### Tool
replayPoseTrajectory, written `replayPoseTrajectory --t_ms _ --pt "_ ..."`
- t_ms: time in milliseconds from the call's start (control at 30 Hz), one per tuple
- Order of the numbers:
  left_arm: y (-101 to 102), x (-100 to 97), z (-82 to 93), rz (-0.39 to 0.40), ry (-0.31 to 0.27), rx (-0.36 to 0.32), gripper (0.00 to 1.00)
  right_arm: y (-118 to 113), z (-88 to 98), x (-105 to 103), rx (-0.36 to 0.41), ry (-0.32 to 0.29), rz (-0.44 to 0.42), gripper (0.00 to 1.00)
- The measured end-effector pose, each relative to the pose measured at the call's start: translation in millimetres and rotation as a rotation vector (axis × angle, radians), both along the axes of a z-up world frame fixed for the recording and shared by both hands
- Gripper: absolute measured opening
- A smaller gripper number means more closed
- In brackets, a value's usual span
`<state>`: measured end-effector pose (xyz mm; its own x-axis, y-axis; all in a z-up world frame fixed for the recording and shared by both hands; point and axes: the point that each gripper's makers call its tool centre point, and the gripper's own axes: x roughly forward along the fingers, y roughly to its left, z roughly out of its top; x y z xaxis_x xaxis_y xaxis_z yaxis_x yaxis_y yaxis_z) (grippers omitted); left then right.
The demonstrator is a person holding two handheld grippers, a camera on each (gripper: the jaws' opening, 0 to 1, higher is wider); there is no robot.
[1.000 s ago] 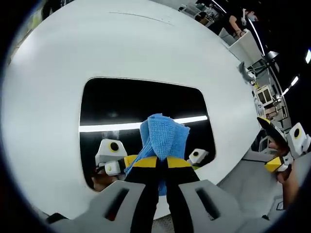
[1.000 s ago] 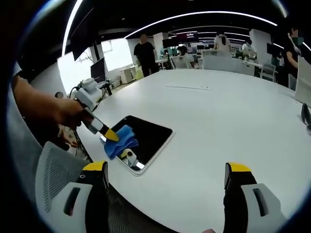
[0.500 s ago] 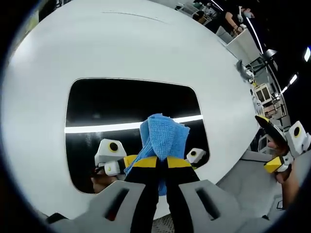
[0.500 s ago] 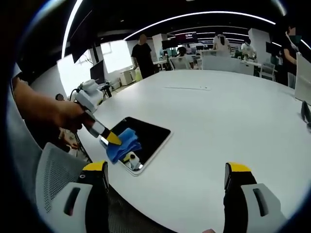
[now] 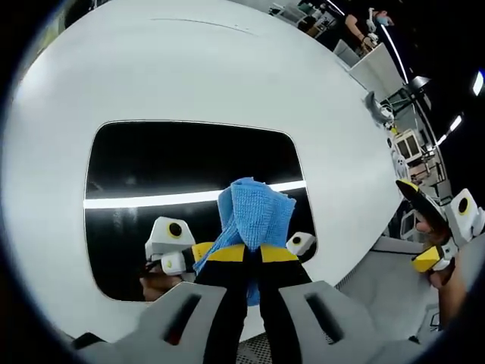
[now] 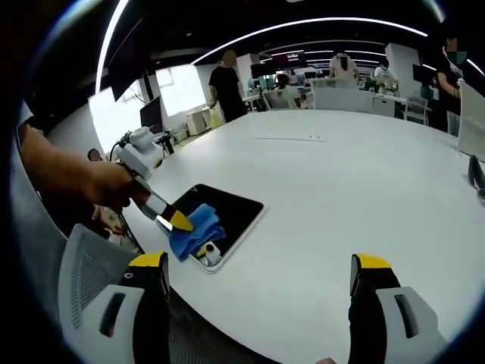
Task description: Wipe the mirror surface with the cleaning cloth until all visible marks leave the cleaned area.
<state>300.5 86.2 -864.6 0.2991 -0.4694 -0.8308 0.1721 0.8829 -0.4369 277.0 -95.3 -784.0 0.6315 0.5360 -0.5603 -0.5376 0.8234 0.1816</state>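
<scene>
Clearly mid-wipe: left gripper [image 5: 254, 254] clamped tight on a bunched blue cleaning cloth [image 5: 254, 212], pressed down onto the dark mirror [image 5: 189, 163] near its edge closest to the person. Lying flat on the white round table [image 5: 189, 68], close to the table's near rim, with rounded corners and a pale border. Reflected in the glass: a bright ceiling light strip, the gripper's own yellow tips and white housing. From the right gripper view, the same arrangement seen from the side: cloth [image 6: 195, 230] on the near part of the mirror [image 6: 227, 212], left gripper [image 6: 179, 221] angled down into it, held by a hand [image 6: 110, 184]. Right gripper [image 6: 258, 288] held off to the side and well apart from the mirror, jaws spread wide with nothing between them. No smears or marks distinguishable on the glass at this size, so impossible to say how much remains to clean. Judged as partway through the wiping step. Next, probably: sweep the cloth across the uncovered far part of the glass with steady downward pressure, without nudging the mirror toward the table rim.
</scene>
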Motion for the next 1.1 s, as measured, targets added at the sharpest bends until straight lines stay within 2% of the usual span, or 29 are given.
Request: replayPoseTrajectory --t_ms 1100 --pt "-39 -3.4 -0.8 -0.041 0.000 -0.006 0.02 -8 3.6 0 0.021 -0.002 -0.013 0.99"
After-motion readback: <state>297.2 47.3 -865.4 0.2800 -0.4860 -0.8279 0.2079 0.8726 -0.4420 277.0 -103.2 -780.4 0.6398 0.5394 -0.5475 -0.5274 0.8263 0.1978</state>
